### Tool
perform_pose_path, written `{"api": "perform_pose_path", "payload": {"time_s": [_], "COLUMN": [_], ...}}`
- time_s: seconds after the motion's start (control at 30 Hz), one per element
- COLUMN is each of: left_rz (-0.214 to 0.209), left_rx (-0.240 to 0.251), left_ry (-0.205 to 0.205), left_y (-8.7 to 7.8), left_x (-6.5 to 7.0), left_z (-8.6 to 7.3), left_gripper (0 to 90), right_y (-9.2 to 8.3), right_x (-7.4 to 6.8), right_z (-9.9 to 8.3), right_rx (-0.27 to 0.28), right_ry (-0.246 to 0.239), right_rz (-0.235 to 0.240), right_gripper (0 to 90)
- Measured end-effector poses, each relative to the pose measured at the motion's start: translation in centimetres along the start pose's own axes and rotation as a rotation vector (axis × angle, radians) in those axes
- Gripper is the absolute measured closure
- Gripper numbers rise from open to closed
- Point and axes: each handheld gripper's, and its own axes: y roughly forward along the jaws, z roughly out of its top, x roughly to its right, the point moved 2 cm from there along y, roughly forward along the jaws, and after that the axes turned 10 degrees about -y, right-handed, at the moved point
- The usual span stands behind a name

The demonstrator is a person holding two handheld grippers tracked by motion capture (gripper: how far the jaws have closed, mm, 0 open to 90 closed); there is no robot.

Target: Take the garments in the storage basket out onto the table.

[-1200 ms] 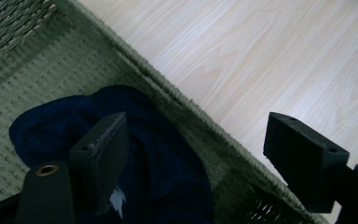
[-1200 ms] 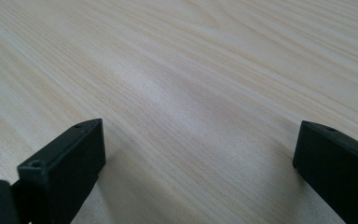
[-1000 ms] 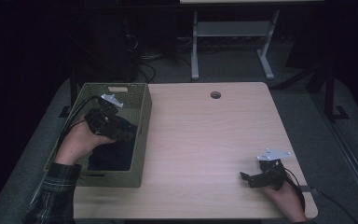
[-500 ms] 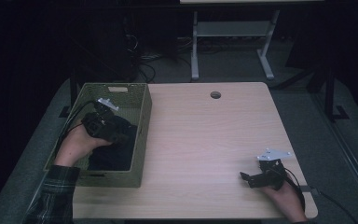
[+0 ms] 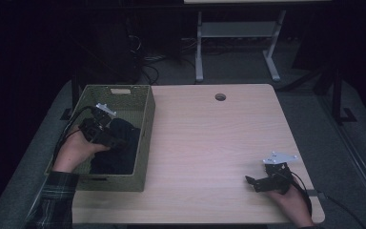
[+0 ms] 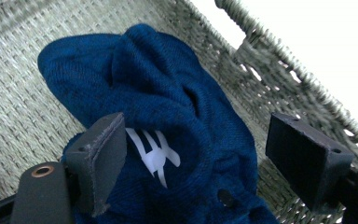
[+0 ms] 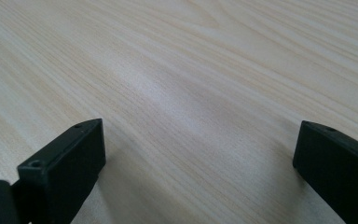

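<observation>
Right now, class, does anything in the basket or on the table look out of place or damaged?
Nothing stands out. The blue garment lies crumpled in the woven basket, between the left tool's open jaws; the right tool rests open on the bare table.

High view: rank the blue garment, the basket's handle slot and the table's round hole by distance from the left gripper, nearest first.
1. blue garment: in the basket, right at the left gripper, whose open jaws straddle it.
2. handle slot: in the basket's far wall, beyond the gripper.
3. round hole: far side of the table, off to the right, well outside the basket.
</observation>
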Motion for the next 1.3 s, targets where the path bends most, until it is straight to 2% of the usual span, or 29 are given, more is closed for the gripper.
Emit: {"api": "perform_pose_path", "payload": {"time_s": [0.57,0.83,0.93,0.97,1.0,1.07,1.1,1.13,1.17,1.2,1.23,1.3], "left_rz": [0.036,0.031,0.020,0.014,0.009,0.005,0.003,0.001,-0.003,-0.003,0.002,0.002], "left_rx": [-0.071,-0.089,-0.089,-0.090,-0.091,-0.093,-0.094,-0.097,-0.105,-0.105,-0.109,-0.117], "left_ry": [-0.054,-0.063,-0.066,-0.064,-0.062,-0.055,-0.054,-0.050,-0.043,-0.043,-0.036,-0.039], "left_y": [3.1,4.0,4.2,4.3,4.3,4.3,4.3,4.3,4.3,4.3,4.2,4.0], "left_x": [-1.5,-1.8,-1.8,-1.7,-1.7,-1.7,-1.6,-1.6,-1.6,-1.6,-1.6,-1.6], "left_z": [-1.0,-1.1,-1.0,-1.0,-1.0,-1.0,-0.9,-0.9,-0.8,-0.8,-0.8,-0.6], "left_gripper": [21.8,23.9,27.6,29.5,37.7,43.2,43.2,47.5,56.3,60.6,60.6,72.4], "right_y": [0.0,0.0,0.0,0.0,0.0,0.0,0.0,0.0,0.0,0.0,0.0,0.0], "right_x": [0.0,0.0,0.0,0.0,0.0,0.0,0.0,0.0,0.0,0.0,0.0,0.0], "right_z": [0.0,0.0,0.0,0.0,0.0,0.0,0.0,0.0,0.0,0.0,0.0,0.0], "right_rx": [0.000,0.000,0.000,0.000,0.000,0.000,0.000,0.000,0.000,0.000,0.000,0.000], "right_ry": [0.001,0.001,0.001,0.001,0.001,0.001,0.001,0.001,0.001,0.001,0.001,0.001], "right_rz": [0.001,0.000,0.000,0.000,0.000,0.000,0.000,0.001,0.000,0.000,0.000,0.000], "right_gripper": [2.0,2.0,2.0,2.0,2.0,2.0,2.0,2.0,2.0,2.0,2.0,2.0]}}
